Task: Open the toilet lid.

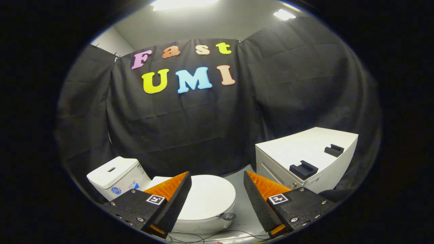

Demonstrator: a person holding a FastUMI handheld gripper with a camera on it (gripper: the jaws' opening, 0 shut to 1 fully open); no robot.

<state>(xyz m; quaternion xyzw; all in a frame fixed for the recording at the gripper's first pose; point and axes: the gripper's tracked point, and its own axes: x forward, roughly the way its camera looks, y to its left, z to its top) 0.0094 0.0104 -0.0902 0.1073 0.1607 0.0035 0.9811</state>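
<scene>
A white toilet stands low on the floor below me, its lid (206, 198) lying flat and closed over the bowl. Its tank (117, 176) sits behind the left finger. My gripper (217, 178) hovers above the toilet, open, with a wide gap and nothing between the fingers. The left finger (173, 200) overlaps the lid's left side in the picture; the right finger (259, 200) hangs over the floor beside the bowl. A small dark round tag (228, 216) sits at the lid's front right rim.
A white cabinet (305, 152) stands to the right of the toilet, with two black brackets (303, 169) on its top. Thin cables (210, 235) lie on the grey floor (242, 206) in front of the bowl. Black cloth walls close the booth.
</scene>
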